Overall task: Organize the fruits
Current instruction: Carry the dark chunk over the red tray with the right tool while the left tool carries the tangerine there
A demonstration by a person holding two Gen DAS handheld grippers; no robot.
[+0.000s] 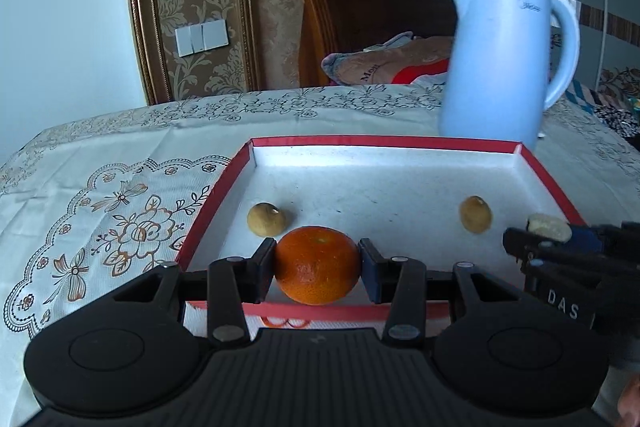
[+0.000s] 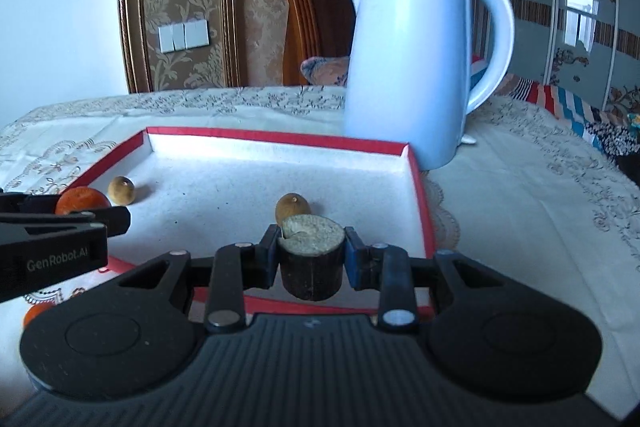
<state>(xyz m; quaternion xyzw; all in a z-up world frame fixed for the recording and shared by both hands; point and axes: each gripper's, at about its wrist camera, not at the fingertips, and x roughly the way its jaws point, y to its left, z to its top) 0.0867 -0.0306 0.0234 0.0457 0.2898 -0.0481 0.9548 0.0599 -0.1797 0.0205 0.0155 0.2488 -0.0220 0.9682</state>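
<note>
left wrist: left gripper [image 1: 318,265] has its fingers [image 1: 262,267] clamped on an orange [image 1: 316,265], over the near rim of the red tray [image 1: 208,211]. 2 longans [image 1: 266,219] lie inside.

right wrist: right gripper [image 2: 311,259] pinches a dark cane stub [image 2: 311,261] at the tray's near edge, kettle [image 2: 412,59] behind on the worktop [image 2: 520,195].

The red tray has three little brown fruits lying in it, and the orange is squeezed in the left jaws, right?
Not three: two little brown fruits, one on the tray's left and one on its right, lie in the red tray. The left wrist view shows it. The orange is indeed squeezed in the left gripper.
</note>
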